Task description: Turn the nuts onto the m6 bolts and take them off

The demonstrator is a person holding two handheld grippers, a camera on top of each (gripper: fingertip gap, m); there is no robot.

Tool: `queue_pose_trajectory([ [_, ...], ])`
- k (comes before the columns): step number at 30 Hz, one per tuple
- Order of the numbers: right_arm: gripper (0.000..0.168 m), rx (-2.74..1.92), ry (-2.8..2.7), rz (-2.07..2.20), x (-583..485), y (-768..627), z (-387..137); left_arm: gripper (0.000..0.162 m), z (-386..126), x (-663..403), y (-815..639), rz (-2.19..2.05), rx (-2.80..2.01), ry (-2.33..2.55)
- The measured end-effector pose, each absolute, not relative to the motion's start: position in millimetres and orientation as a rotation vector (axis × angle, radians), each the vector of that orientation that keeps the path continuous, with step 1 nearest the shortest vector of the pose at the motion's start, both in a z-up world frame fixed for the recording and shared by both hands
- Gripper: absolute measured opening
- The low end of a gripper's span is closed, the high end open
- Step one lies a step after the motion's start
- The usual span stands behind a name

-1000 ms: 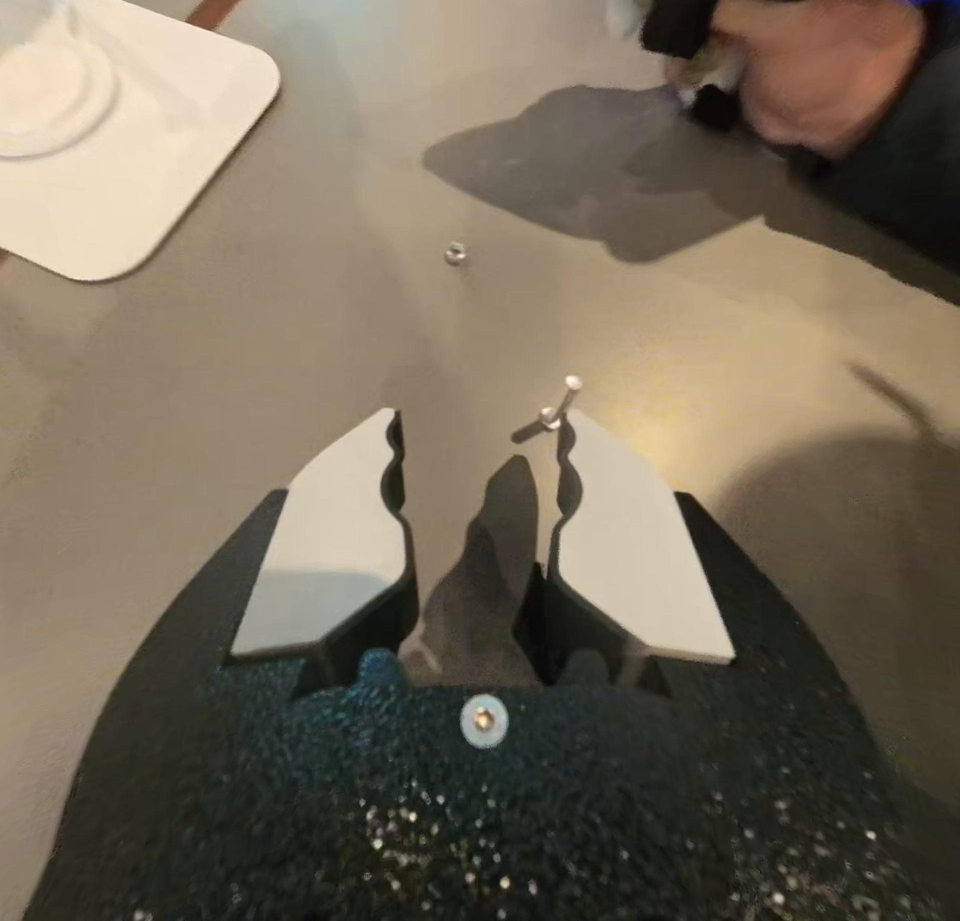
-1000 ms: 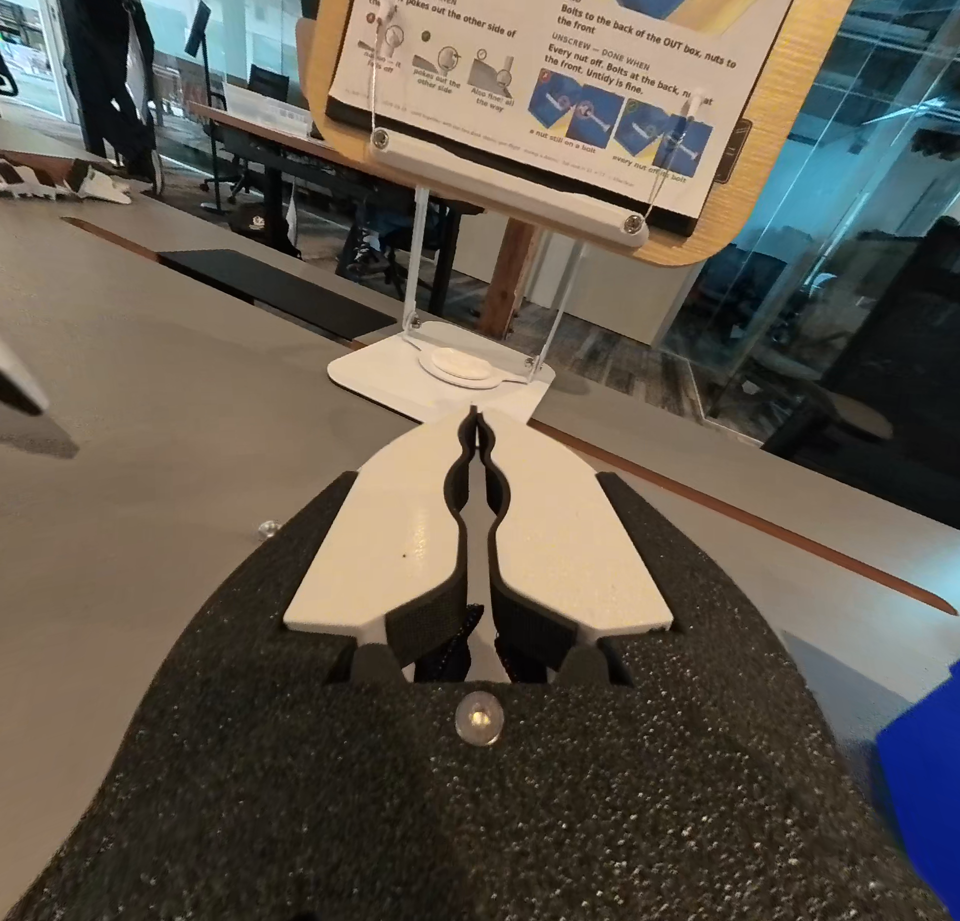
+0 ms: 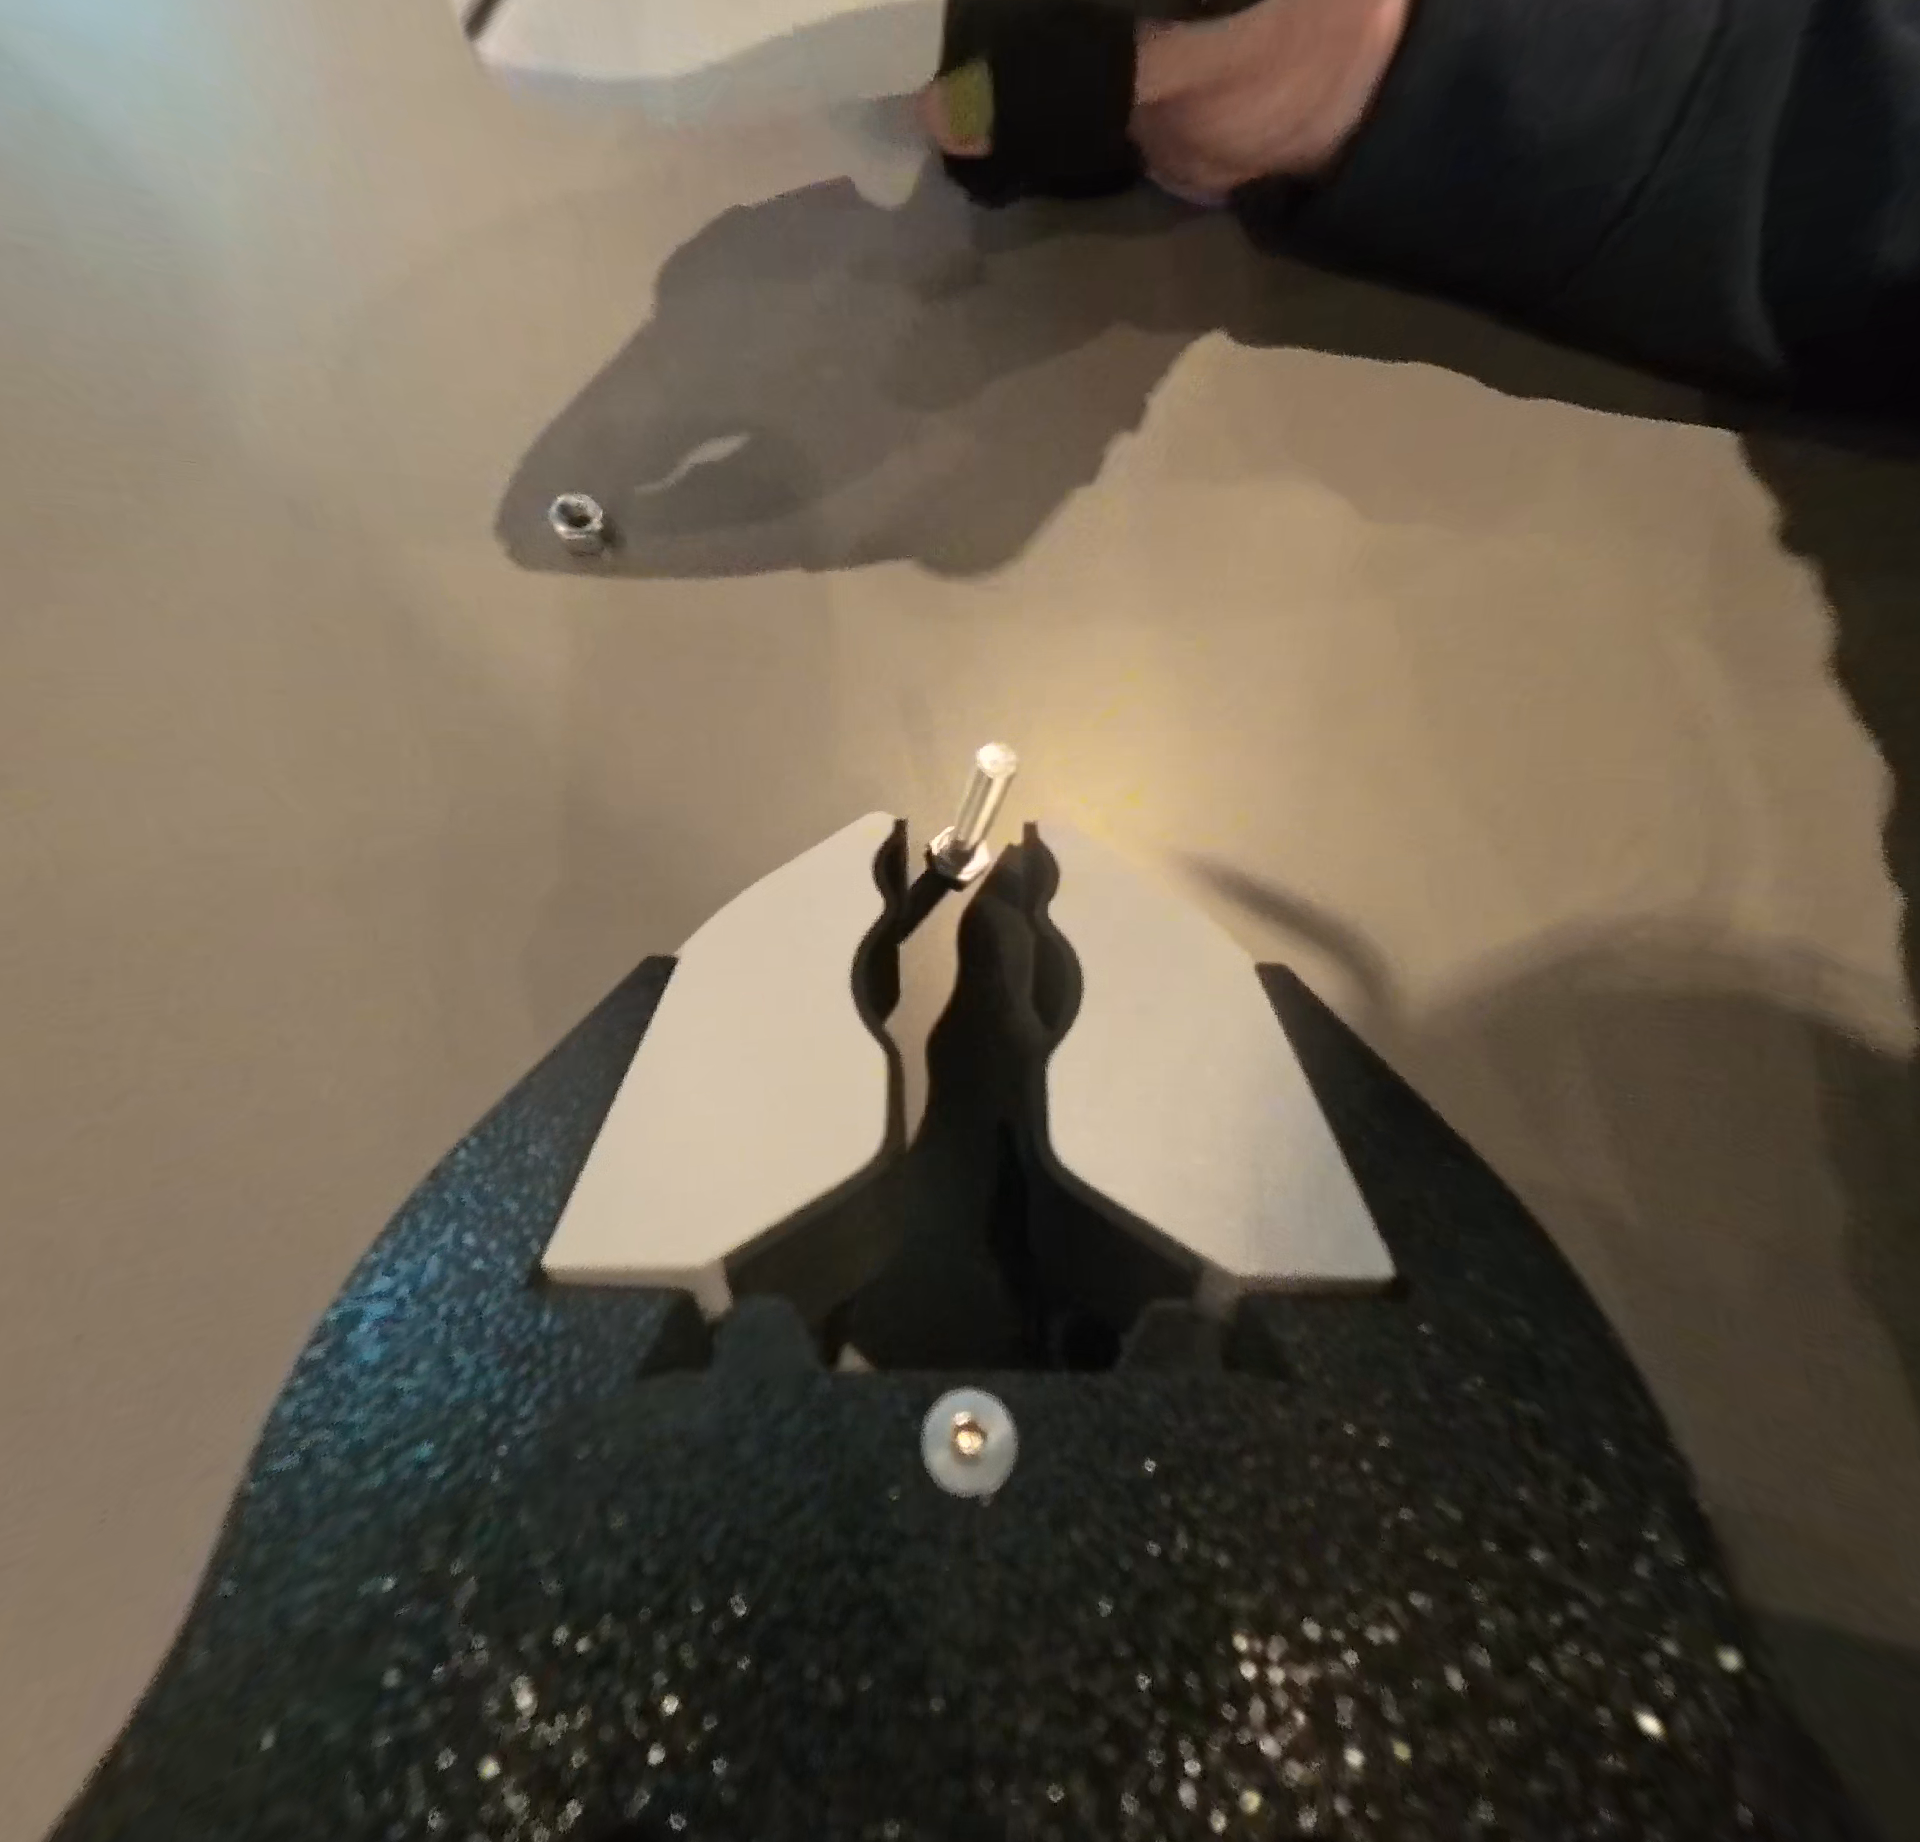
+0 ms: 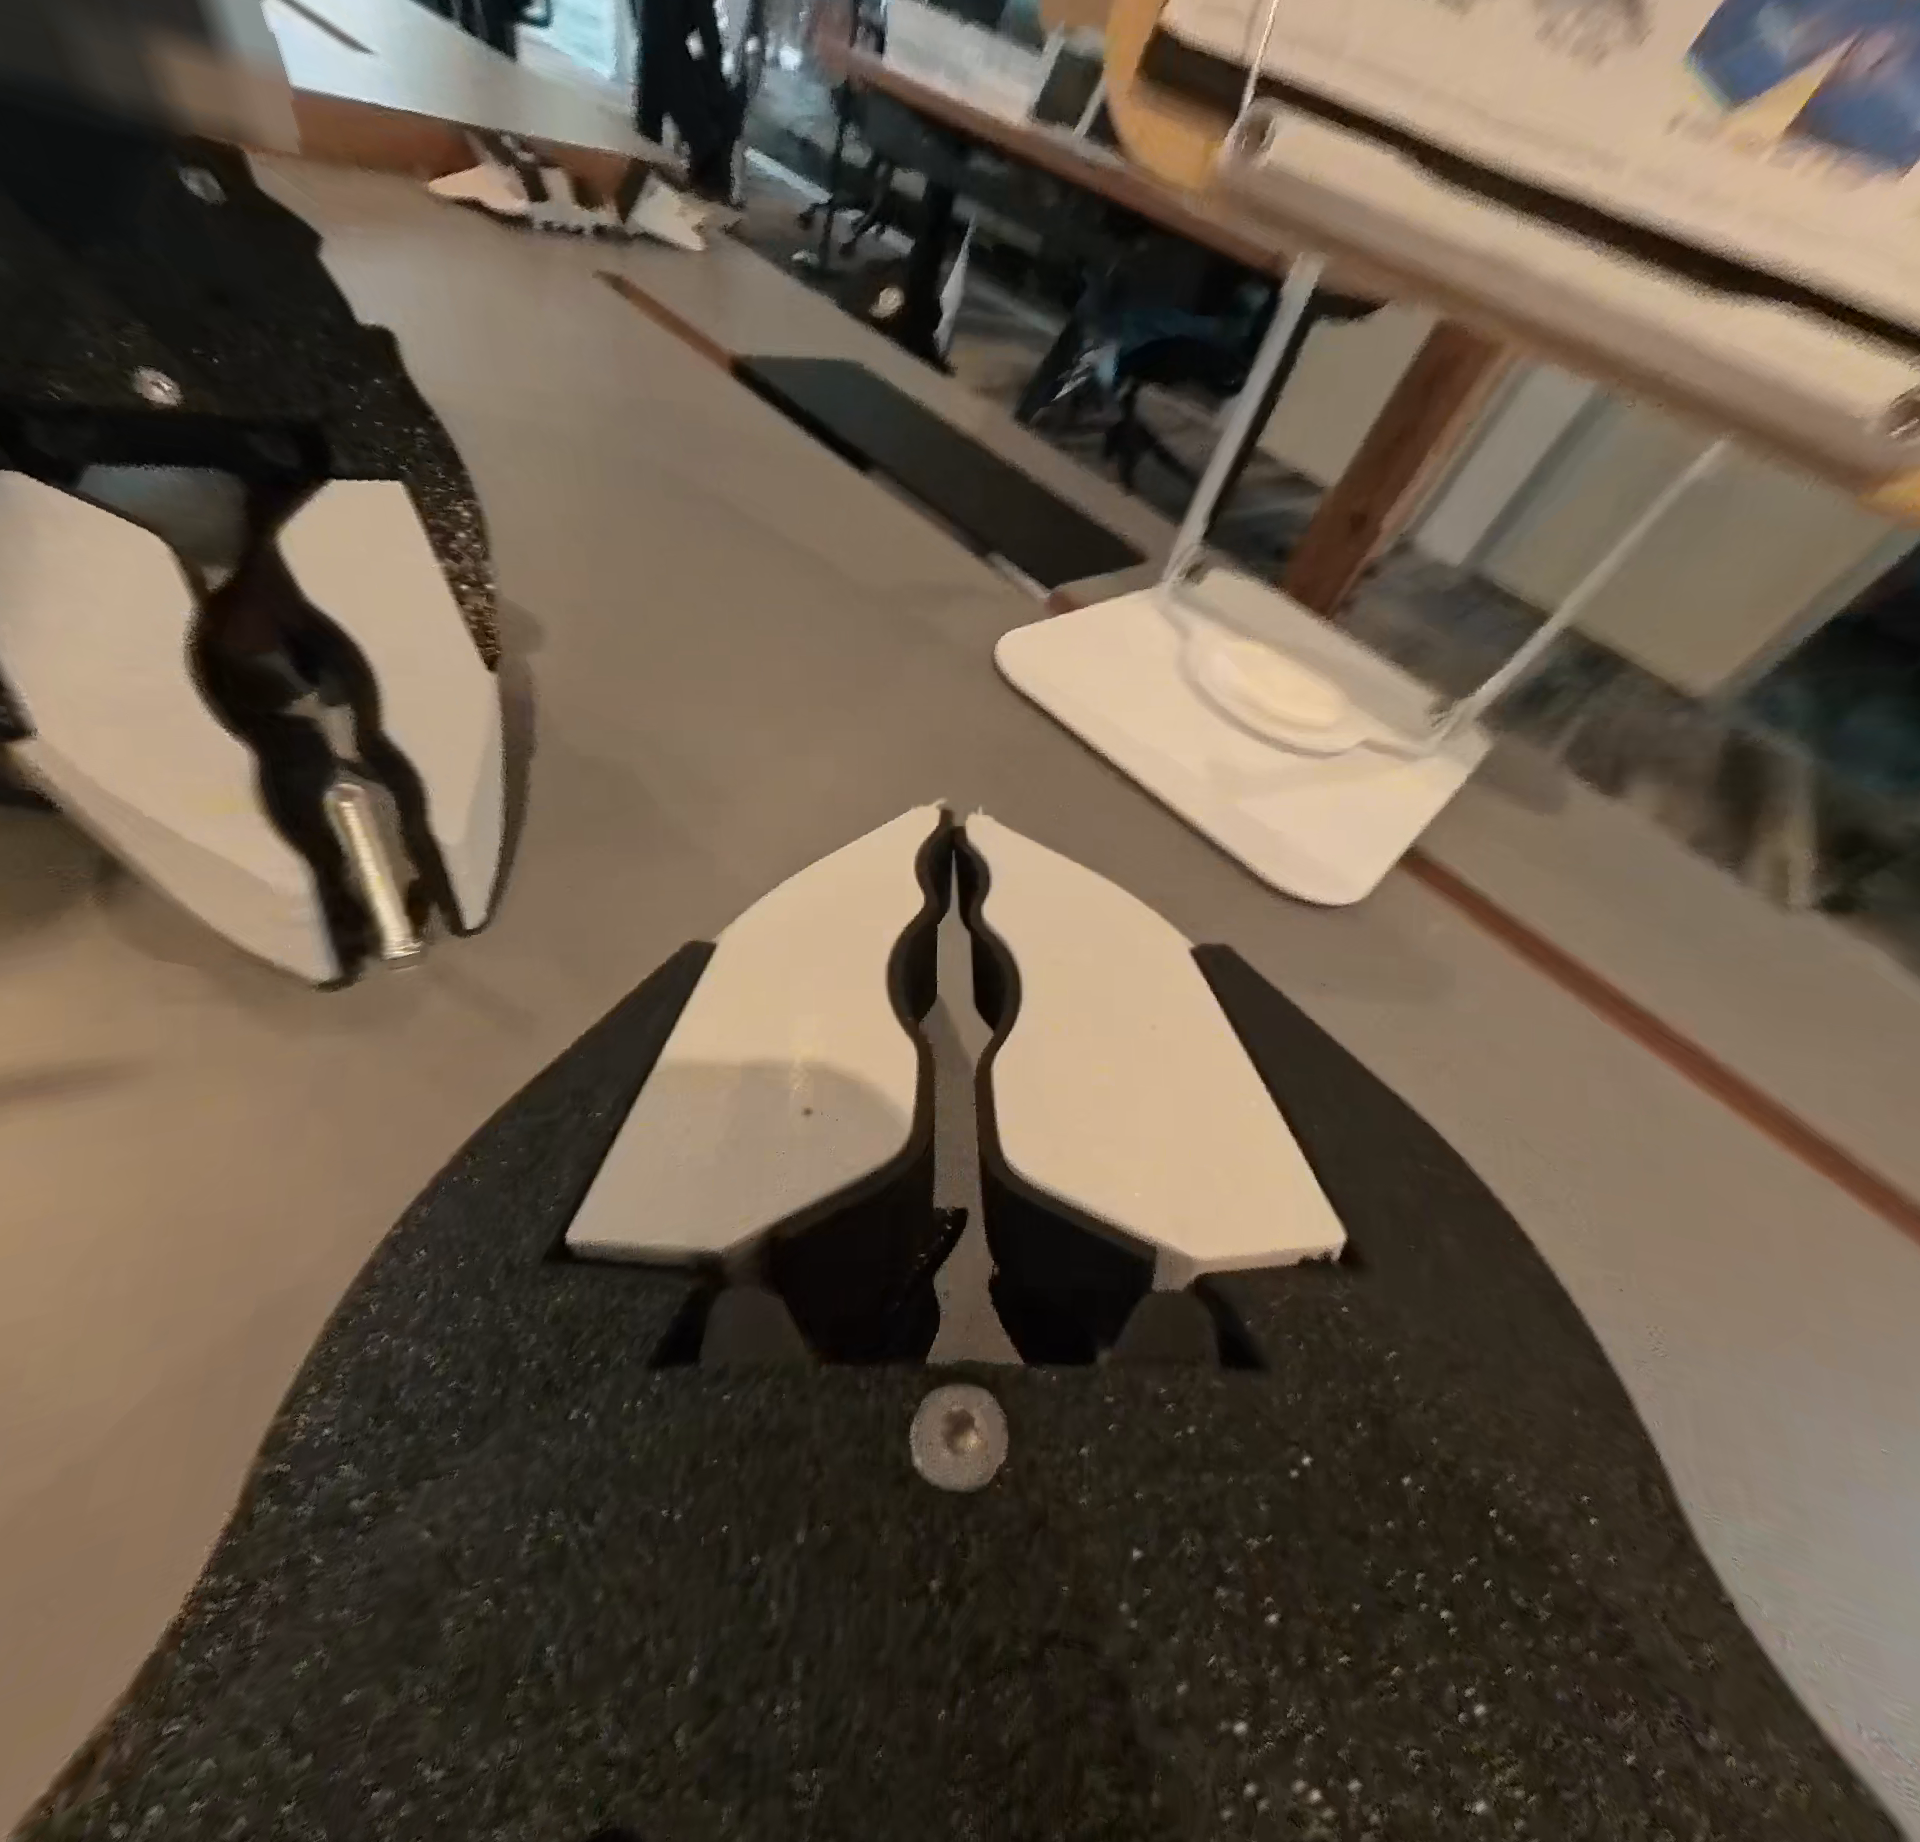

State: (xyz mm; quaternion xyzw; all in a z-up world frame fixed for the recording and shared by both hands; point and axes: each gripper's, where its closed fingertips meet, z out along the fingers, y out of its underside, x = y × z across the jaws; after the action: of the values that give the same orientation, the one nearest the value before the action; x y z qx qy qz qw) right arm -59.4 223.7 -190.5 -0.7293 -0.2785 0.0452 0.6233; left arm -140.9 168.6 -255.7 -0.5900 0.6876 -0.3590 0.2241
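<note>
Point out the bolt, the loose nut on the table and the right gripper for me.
bolt [image 3: 979, 795]: left wrist view, on its shank, ahead of the left gripper's tips.
loose nut [image 3: 578, 523]: left wrist view, on its top face.
right gripper [image 4: 958, 816]: right wrist view, between its fingertips.

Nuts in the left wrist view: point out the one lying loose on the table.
The loose nut lies alone on the grey table, ahead in shadow. The other nut sits on the bolt between the left gripper's fingertips.
</note>
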Motion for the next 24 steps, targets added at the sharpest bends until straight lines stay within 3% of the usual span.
queue_pose_trajectory([
  [3,0.019,-1.797,-0.608,0.231,-61.2,226.9,-201.9,0.014,-256.0,-140.2,171.0,-0.981,-1.642,1.883],
  [5,0.023,-1.886,-0.631,0.312,-65.9,226.4,-212.9,0.011,-256.2,-140.2,168.6,-0.988,-1.629,1.903],
  [16,0.023,-2.126,-0.767,0.125,-70.0,231.7,-254.5,0.009,-256.5,-139.6,166.4,-0.984,-1.609,1.923],
  [24,0.011,-2.153,-0.750,0.157,-71.4,230.5,-256.6,0.009,-256.7,-139.0,166.9,-0.960,-1.596,1.921],
])
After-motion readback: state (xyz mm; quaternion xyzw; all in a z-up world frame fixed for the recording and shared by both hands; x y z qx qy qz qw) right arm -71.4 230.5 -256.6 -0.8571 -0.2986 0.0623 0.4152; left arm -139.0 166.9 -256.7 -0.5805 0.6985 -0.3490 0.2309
